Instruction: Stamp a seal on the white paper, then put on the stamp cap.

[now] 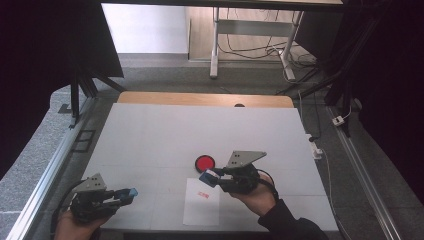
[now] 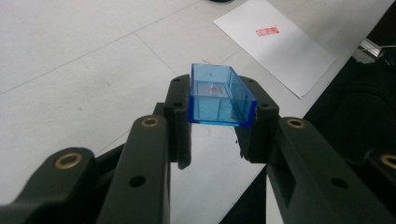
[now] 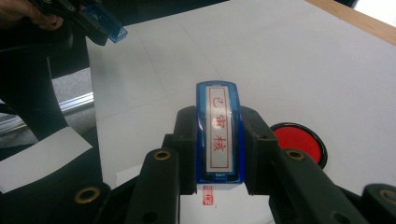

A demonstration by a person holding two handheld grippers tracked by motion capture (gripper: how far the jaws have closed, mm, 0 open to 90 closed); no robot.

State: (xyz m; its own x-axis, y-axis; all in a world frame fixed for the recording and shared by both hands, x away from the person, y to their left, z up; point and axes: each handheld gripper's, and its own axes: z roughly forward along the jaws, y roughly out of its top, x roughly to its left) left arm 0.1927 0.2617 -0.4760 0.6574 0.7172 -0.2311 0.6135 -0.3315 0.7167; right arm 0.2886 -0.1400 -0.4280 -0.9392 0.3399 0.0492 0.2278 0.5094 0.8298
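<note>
Left tool [image 2: 219,140] clamped on blue cap [image 2: 219,95], right tool [image 3: 218,154] pinching blue stamp [image 3: 218,133] above paper [image 1: 201,201].

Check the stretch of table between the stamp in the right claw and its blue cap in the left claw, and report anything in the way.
Nothing visible blocks it. Between the stamp and the blue cap lies only the flat stamped paper; the red ink pad sits off to the far side.

Clear blue stamp cap [image 2: 219,98], see-through plastic. The stamp [image 3: 218,135] has a deeper blue body with a white label and 3 red characters inside a red outline. Ink pad [image 3: 299,140] is bright red with a black rim. White paper [image 1: 201,202] carries a small red print, table [image 1: 150,135] is pale grey-white.
</note>
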